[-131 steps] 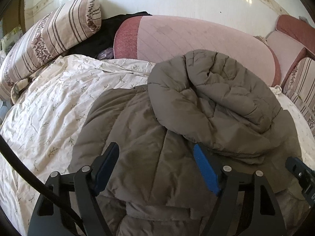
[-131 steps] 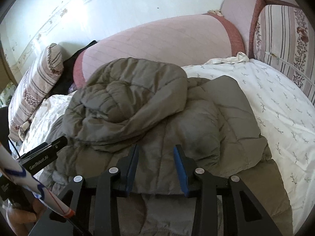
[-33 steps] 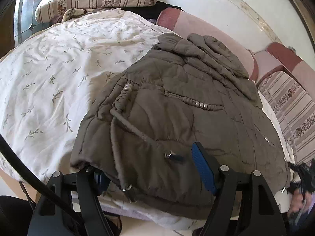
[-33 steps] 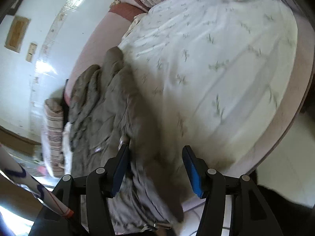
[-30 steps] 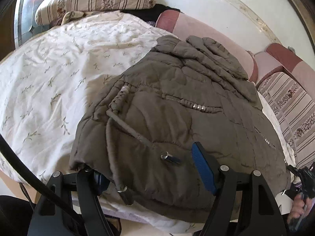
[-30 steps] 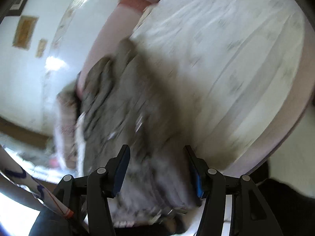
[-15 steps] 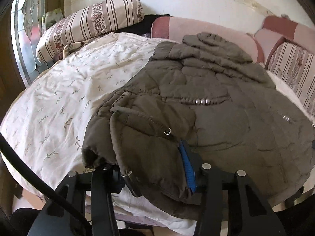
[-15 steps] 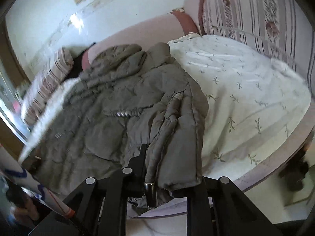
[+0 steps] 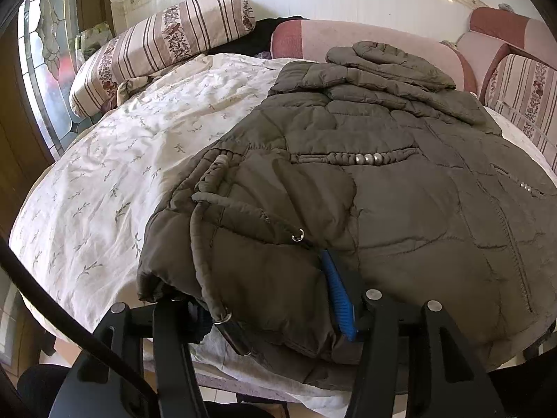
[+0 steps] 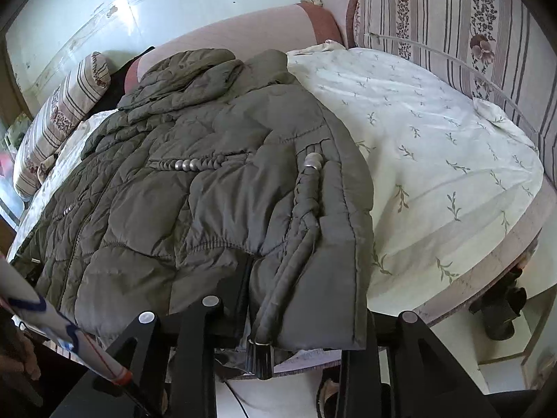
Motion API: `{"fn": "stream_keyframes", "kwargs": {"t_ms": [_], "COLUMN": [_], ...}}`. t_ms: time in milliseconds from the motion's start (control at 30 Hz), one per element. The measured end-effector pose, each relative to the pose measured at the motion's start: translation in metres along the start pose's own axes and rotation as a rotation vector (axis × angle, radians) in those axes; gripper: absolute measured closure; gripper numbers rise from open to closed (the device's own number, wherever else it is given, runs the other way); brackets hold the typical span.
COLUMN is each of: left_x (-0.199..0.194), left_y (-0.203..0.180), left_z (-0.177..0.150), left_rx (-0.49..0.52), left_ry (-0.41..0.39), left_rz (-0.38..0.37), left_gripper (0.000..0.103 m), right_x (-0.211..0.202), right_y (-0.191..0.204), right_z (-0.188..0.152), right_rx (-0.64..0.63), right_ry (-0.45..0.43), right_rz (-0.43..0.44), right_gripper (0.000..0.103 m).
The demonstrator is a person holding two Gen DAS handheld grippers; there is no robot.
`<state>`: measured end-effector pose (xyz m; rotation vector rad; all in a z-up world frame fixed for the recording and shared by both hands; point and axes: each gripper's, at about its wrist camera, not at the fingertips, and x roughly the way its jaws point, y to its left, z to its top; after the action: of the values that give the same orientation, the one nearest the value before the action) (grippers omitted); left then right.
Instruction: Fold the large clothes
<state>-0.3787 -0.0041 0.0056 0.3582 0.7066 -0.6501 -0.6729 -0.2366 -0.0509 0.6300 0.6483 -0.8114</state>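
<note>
An olive quilted puffer jacket (image 9: pixel 400 188) lies spread on the bed, hood toward the pink headboard. It also shows in the right wrist view (image 10: pixel 209 181). My left gripper (image 9: pixel 264 296) is shut on the jacket's bottom hem at its left corner; the blue pad (image 9: pixel 337 289) presses the fabric. My right gripper (image 10: pixel 299 299) is shut on the hem at the right corner, its fingers mostly hidden by fabric. Drawcords with metal ends (image 10: pixel 259 351) hang from the hem.
The bed has a white floral sheet (image 9: pixel 115 174) and its rounded front edge (image 10: pixel 487 271) is close. A striped bolster (image 9: pixel 163 45) lies at the back left. A pink headboard (image 9: pixel 383 38) and striped cushions (image 10: pixel 470 28) stand behind. A dark object (image 10: pixel 501 313) sits on the floor.
Over the last seconds the jacket was unrolled and spread flat. Both grippers closed on the bottom hem corners and now hold it; the views have steadied.
</note>
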Motion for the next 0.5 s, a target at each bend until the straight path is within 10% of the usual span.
{"fn": "stream_keyframes", "kwargs": {"t_ms": [500], "left_x": [-0.018], "left_y": [-0.012], "left_z": [0.003], "left_rx": [0.037], "left_ry": [-0.060], "left_rz": [0.028], "left_gripper": [0.078], "right_x": [-0.018], "right_y": [0.005], "right_z": [0.003], "right_rx": [0.010], "right_ry": [-0.079], "right_rz": [0.026], "right_gripper": [0.085]}}
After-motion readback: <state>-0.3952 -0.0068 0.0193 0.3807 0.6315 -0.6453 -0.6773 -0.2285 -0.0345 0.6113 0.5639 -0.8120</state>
